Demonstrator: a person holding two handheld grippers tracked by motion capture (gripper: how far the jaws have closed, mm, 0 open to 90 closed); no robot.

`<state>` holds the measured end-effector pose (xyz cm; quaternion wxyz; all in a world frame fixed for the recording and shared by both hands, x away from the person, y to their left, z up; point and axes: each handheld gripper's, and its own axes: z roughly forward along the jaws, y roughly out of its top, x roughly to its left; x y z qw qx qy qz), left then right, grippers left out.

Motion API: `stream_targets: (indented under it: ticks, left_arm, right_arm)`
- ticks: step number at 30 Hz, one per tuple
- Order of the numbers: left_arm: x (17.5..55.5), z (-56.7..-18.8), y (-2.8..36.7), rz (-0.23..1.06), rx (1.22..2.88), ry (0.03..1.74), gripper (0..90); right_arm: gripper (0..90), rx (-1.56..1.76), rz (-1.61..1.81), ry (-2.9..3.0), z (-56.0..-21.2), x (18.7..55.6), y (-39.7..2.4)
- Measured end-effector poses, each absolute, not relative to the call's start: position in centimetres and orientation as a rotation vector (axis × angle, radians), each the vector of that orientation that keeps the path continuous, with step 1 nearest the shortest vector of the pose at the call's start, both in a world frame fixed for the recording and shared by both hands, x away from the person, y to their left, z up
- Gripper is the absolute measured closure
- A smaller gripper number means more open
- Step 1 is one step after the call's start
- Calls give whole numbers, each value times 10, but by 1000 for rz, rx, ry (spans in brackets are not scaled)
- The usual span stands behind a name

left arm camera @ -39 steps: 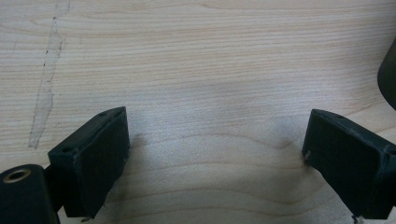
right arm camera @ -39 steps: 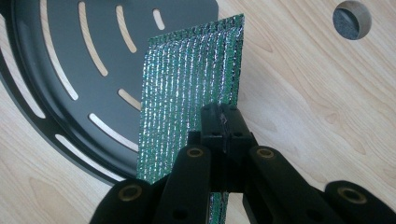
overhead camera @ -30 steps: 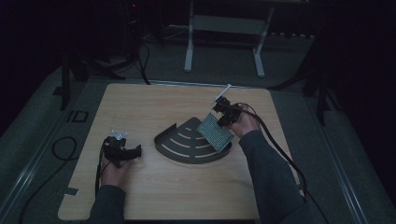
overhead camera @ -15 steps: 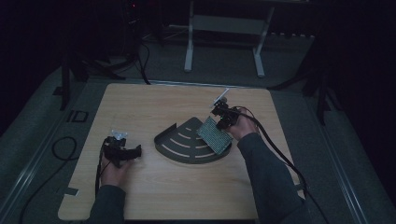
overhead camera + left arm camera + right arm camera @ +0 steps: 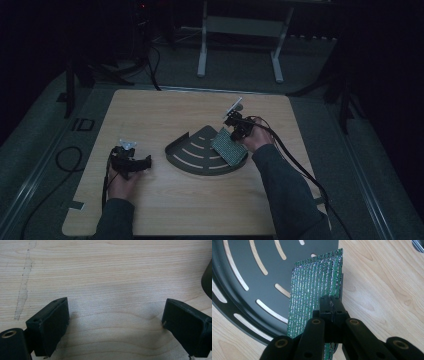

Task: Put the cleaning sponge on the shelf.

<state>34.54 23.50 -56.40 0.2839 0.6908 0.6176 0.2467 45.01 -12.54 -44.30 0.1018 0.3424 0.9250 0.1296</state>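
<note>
Green mesh sheet pinched at its edge by the right claw, over the slotted tray

In the high view, the right claw (image 5: 235, 131) holds a green mesh sheet (image 5: 229, 148) which lies just below it, leaning on the right end of the dark fan-shaped tray (image 5: 195, 155); the left claw (image 5: 141, 162) rests on the desk (image 5: 165, 110), well apart from it. In the left gripper view, the left claw (image 5: 113, 326) has its jaws wide apart with only bare wood between them. In the right gripper view, the right claw (image 5: 331, 304) is clamped on the near edge of the sheet (image 5: 314, 285), which stretches away from the claw across the tray (image 5: 249, 272). The sheet looks thin, light and rather stiff, perhaps a bit sharp; I judge that an edge grip is best, since it may swing or slip.
</note>
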Motion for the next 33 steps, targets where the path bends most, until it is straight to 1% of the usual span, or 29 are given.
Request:
stream_targets:
  ticks: [18,20,28,32,33]
  left_arm:
    - [345,-564,235,660,1849,1652,78]
    - [345,-564,235,660,1849,1653,78]
    - [345,-564,235,660,1849,1652,78]
    - [345,-564,235,660,1849,1652,78]
    - [345,-564,235,660,1849,1652,78]
  right_arm:
    - [875,1006,339,2728,-450,452,-124]
    - [845,1001,337,2735,-450,452,-124]
    - [805,998,340,2736,-450,451,-124]
    - [745,989,358,2724,-446,448,-127]
    - [709,993,368,2718,-444,446,-129]
